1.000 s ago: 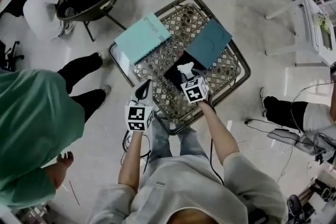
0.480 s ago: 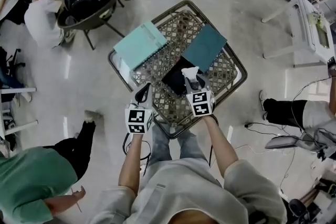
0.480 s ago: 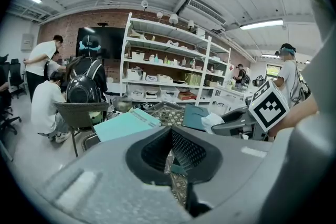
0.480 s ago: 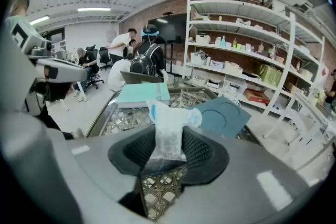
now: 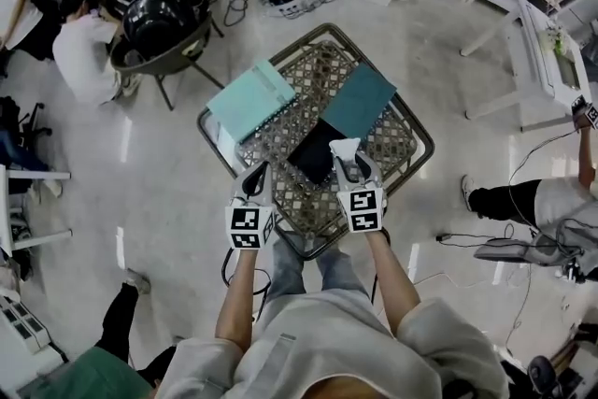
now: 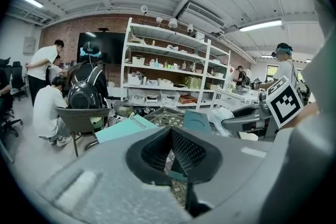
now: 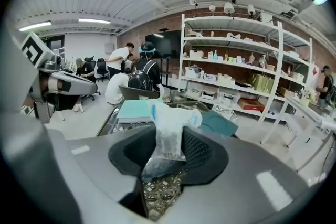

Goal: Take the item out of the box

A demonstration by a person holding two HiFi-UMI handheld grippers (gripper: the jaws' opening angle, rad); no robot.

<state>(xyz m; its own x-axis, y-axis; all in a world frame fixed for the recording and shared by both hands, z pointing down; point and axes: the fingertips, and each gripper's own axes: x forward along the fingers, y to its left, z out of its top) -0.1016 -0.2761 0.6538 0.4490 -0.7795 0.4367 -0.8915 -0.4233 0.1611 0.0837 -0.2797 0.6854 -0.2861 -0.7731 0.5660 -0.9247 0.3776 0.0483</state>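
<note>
My right gripper [image 5: 345, 156] is shut on a white item in a clear plastic bag [image 5: 343, 148], held just above the near edge of the black box [image 5: 311, 154] on the wicker table [image 5: 301, 193]. In the right gripper view the bagged item [image 7: 169, 126] stands up between the pads of the right gripper [image 7: 168, 147]. My left gripper [image 5: 256, 173] hovers at the table's front left edge, tips together, nothing in it. A light teal lid [image 5: 252, 98] and a dark teal box part [image 5: 360, 98] lie further back.
A black round chair [image 5: 159, 23] stands off the table's back left corner, with seated people beside it. White shelving [image 5: 551, 51] stands at the right, and a person's legs [image 5: 523, 201] and cables [image 5: 458, 238] lie on the floor there.
My right gripper has drawn back toward me with the bagged item, away from the middle of the black box. The left gripper has stayed put. The person in green has moved off to the lower left.
</note>
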